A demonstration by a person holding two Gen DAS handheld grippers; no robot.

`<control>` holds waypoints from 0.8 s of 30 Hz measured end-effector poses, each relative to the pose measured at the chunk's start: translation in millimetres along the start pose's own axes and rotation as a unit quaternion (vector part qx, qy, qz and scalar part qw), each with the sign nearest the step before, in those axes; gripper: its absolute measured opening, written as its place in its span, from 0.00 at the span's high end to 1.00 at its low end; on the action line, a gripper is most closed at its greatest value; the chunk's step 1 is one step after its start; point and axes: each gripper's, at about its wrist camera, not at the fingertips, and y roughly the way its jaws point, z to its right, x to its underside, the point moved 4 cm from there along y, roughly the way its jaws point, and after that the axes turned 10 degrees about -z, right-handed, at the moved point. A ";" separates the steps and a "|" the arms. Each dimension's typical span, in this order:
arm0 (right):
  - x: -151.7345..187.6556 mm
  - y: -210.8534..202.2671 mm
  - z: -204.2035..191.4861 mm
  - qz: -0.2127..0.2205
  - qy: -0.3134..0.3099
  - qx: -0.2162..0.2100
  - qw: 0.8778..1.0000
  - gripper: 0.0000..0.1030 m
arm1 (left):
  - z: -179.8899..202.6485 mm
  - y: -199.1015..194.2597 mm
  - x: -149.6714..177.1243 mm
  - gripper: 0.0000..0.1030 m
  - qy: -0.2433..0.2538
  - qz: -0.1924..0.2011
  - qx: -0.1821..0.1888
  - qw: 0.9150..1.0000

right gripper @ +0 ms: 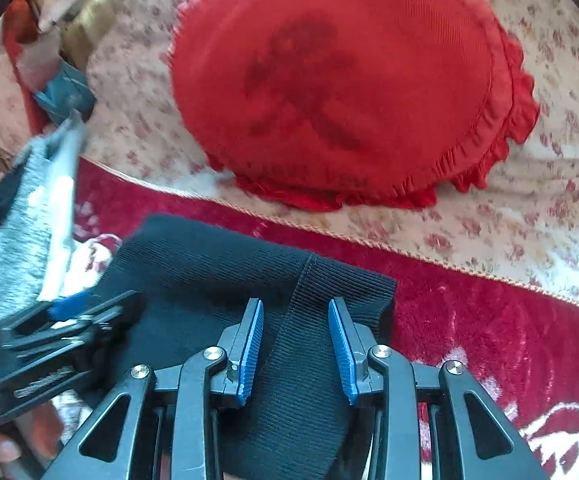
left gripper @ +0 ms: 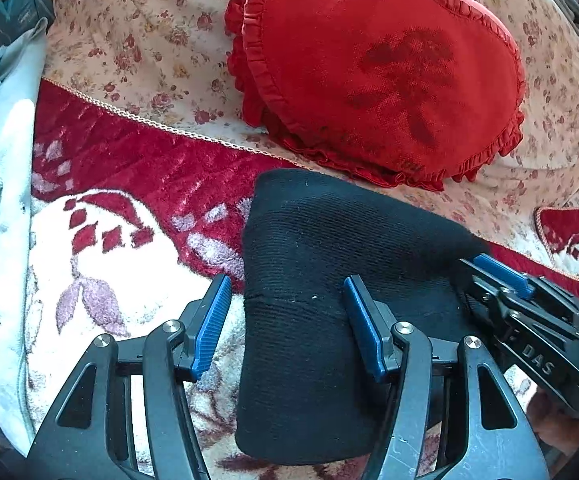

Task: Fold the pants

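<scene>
Underneath, red plush blanket (left gripper: 137, 168) meets floral sheet (left gripper: 141, 40).

Black ribbed pants (left gripper: 309, 320), red frilled cushion (left gripper: 381, 68), rose-print cover (left gripper: 137, 40), crimson-and-white floral blanket (left gripper: 129, 184)

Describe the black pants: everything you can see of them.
The black pants are a ribbed knit, folded into a compact thick bundle lying flat on the red and white plush blanket, just in front of the red heart-shaped cushion. A tighter ribbed band, probably the waistband, runs across the top layer. The left tongs straddle the bundle's left edge, open; the right tongs stand open over the band, pads not pressing.
</scene>
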 end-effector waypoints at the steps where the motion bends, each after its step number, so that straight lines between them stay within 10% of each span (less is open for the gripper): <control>1: 1.0 -3.2 -2.0 0.004 -0.004 0.003 1.000 0.68 | 1.4 -0.3 0.1 0.43 0.002 0.001 -0.003 1.000; 24: 53.8 -68.4 -33.2 0.054 -0.022 0.018 0.998 0.66 | -18.2 -60.8 54.1 0.43 -0.017 0.051 -0.054 0.997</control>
